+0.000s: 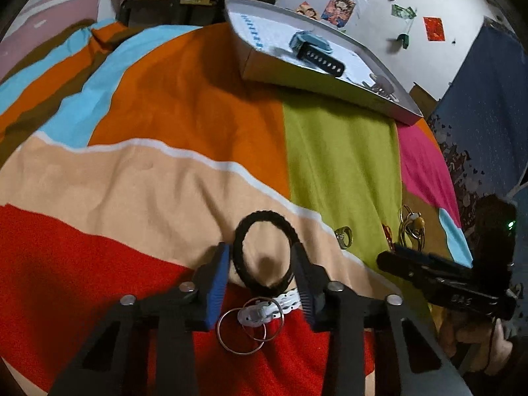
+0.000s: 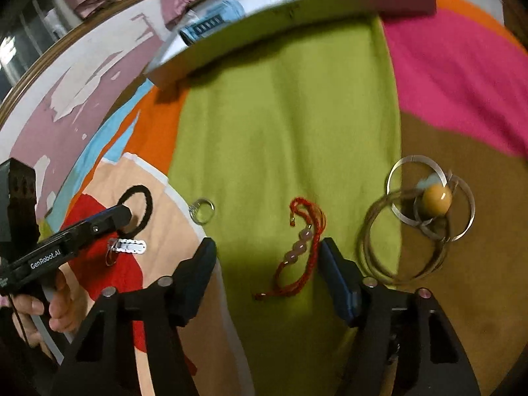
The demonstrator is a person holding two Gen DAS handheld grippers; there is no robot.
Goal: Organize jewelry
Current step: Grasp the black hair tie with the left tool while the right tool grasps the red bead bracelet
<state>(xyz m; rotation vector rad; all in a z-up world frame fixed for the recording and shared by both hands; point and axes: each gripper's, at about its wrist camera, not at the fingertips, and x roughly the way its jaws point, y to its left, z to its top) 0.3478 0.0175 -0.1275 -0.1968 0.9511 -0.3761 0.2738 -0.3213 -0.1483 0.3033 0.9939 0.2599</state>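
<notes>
A shallow grey tray [image 1: 316, 81] is lying at the far side of the bedspread [image 1: 165, 105], its white floor holding a blue-cased watch with a black perforated strap [image 1: 315, 53] and, toward its right end, a small pale item too blurred to name. From the right wrist view the same tray [image 2: 264, 33] is curving across the far edge, with the blue watch [image 2: 211, 26] showing at its left end.

The jewelry is lying loose on the near part of the bedspread. A black hair tie [image 1: 264, 250] is resting on the peach stripe, sitting between the fingers of the left claw [image 1: 260, 265], which are standing apart on either side of it without clearly pressing it. Just nearer, on the red patch, a white scalloped clip [image 1: 270, 308] is lying joined to two thin metal rings [image 1: 246, 331].

On the green stripe a small silver ring [image 2: 202, 210] is sitting to the left, and a red braided bracelet with pink beads [image 2: 297, 247] is lying between the fingers of the right claw [image 2: 267, 254], which are spread wide and not gripping it. To the right, a cluster of thin metal bangles [image 2: 406, 231] is overlapping a yellow bead [image 2: 436, 198] across the green and brown patches

A hand [image 2: 49, 310] is holding the left claw's handle
</notes>
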